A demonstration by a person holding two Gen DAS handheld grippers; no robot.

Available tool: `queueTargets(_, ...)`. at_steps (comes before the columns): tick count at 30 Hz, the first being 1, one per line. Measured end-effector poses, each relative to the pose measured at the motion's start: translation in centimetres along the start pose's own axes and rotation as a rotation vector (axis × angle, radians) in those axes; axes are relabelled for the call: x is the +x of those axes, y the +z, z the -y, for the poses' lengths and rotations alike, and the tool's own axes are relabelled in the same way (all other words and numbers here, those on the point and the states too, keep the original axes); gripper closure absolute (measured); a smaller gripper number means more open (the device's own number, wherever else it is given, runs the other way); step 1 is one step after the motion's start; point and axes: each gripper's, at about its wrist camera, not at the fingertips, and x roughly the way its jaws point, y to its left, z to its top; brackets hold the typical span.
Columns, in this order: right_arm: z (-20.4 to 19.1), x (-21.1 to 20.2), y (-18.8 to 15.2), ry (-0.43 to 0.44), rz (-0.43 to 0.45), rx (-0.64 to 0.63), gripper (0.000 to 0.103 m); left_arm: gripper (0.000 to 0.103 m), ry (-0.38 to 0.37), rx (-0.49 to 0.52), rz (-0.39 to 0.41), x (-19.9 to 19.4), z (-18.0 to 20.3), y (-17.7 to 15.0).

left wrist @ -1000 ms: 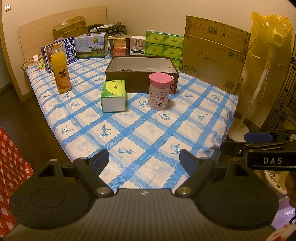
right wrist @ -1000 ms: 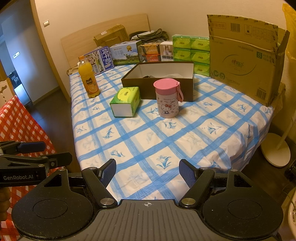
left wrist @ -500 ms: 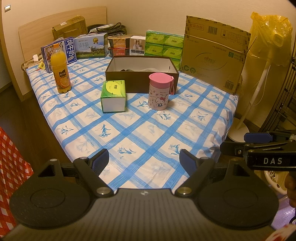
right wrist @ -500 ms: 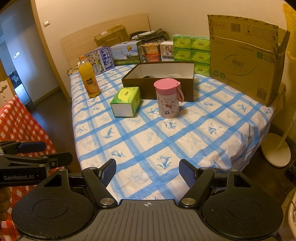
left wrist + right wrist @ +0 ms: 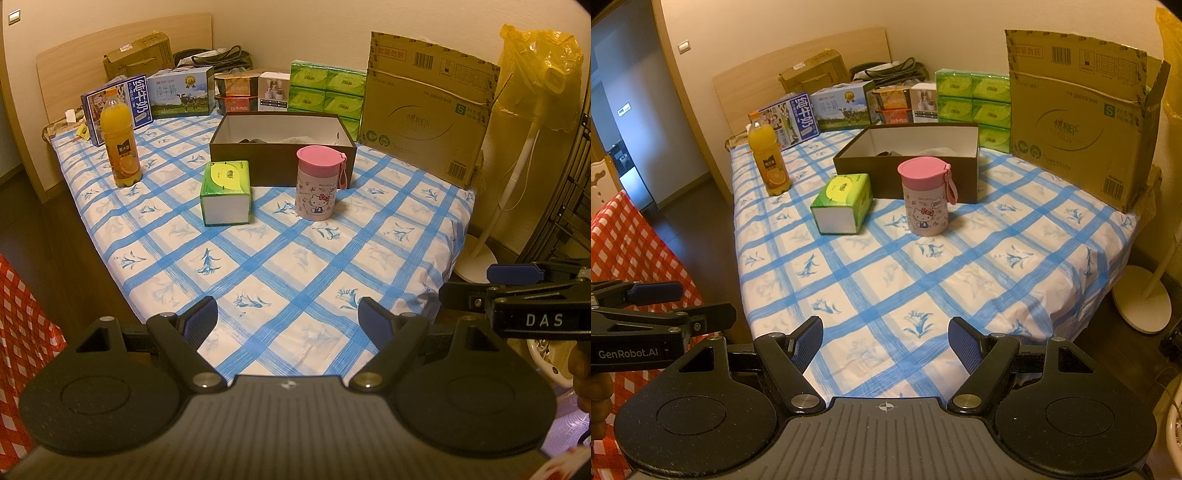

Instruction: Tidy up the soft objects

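While both grippers, left gripper [image 5: 286,319] and right gripper [image 5: 884,338], hang spread and empty, the soft green tissue pack [image 5: 226,192] waits beside the open brown cardboard box [image 5: 282,149], probably its destination.

"DAS" stands in white on the side of the right gripper [image 5: 515,291]; "GenRobot.AI" on the side of the left gripper [image 5: 665,302]. The blue milk carton [image 5: 118,107] bears "纯牛奶". The tall cardboard box [image 5: 1082,114] shows barcodes and an "S" label.
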Motion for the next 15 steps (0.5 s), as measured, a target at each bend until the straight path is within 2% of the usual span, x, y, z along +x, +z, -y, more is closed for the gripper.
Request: queueTargets(15, 0.01, 0.0, 0.01, 0.0, 0.0, 0.001, 0.028, 0.021, -0.001, 0.0, 0.001, 0.01, -0.04, -0.01)
